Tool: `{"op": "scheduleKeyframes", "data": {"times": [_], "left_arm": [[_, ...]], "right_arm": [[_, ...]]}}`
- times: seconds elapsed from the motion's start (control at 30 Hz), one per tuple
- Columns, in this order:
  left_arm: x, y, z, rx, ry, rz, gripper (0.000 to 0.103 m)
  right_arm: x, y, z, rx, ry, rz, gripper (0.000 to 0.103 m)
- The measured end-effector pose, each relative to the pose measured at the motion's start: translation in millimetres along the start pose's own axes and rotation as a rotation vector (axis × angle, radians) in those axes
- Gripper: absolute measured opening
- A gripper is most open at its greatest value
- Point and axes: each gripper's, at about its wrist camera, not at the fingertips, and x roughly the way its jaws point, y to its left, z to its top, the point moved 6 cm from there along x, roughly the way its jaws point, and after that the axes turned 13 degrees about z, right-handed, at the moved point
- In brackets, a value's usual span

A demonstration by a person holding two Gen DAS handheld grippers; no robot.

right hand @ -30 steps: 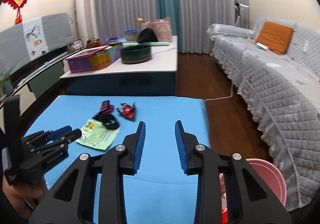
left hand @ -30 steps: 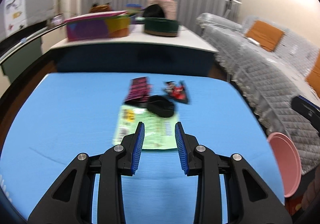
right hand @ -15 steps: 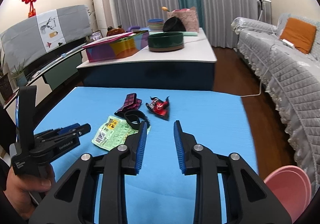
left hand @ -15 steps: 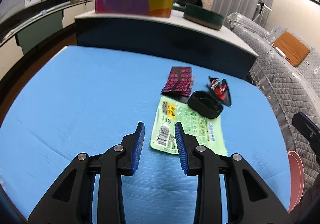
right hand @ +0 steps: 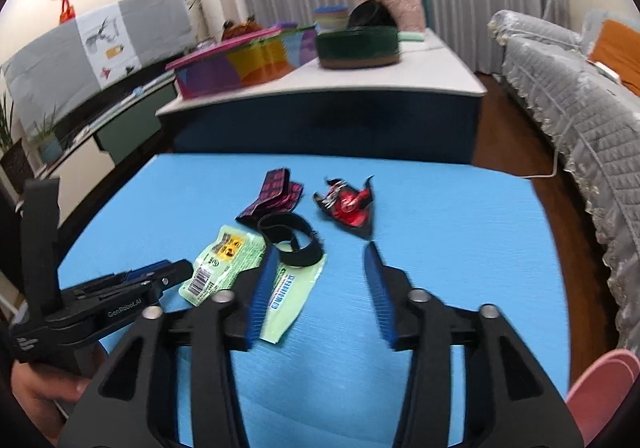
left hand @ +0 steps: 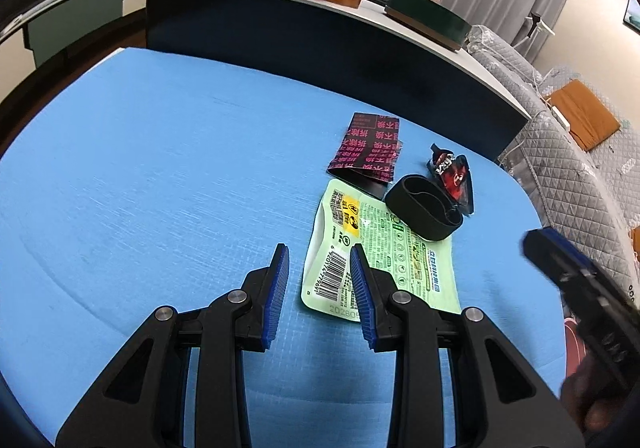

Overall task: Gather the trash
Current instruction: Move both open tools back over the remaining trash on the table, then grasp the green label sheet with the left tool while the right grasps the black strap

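Note:
Trash lies together on the blue table (left hand: pixel 160 188): a green wrapper (left hand: pixel 380 248), a black band (left hand: pixel 424 208) on its far end, a dark pink-patterned wrapper (left hand: pixel 366 148) and a crumpled red wrapper (left hand: pixel 454 176). My left gripper (left hand: pixel 319 248) hovers open at the green wrapper's near left corner, nothing between its fingers. In the right wrist view my right gripper (right hand: pixel 322 246) has its jaws opening, with nothing between them. It stands just short of the black band (right hand: pixel 290 234) and the red wrapper (right hand: pixel 350 204), its left finger over the green wrapper (right hand: pixel 240 268).
A pink bin (right hand: pixel 600 388) stands at the table's near right corner. Behind the blue table is a low white table (right hand: pixel 440 80) with a colourful box (right hand: pixel 240 64) and a green bowl (right hand: pixel 358 44). A grey quilted sofa (right hand: pixel 580 108) runs along the right.
Both grippers have come down and closer to the trash. The left one has reached the green wrapper's corner. The right gripper's jaws have spread wider.

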Motion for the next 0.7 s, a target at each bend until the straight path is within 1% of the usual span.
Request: {"op": "scheduleKeyframes", "data": {"times": [0.27, 0.37, 0.43, 0.63, 0.67, 0.7], "left_arm": [[6, -1, 5, -0.026, 0.022, -0.022, 0.032], [9, -6, 5, -0.016, 0.031, -0.023, 0.032], [10, -8, 4, -0.007, 0.036, -0.021, 0.032], [16, -9, 2, -0.007, 0.067, -0.029, 0.032], [17, -10, 1, 0.003, 0.072, -0.025, 0.031], [17, -11, 1, 0.009, 0.073, -0.021, 0.03]], "right_arm": [[48, -5, -1, -0.019, 0.078, 0.012, 0.056], [58, -2, 1, -0.053, 0.099, -0.005, 0.058], [68, -1, 3, -0.051, 0.123, 0.006, 0.059], [87, -6, 0, -0.055, 0.179, -0.014, 0.059], [88, -7, -2, -0.054, 0.186, -0.016, 0.055], [89, -7, -3, -0.052, 0.192, -0.013, 0.048]]}}
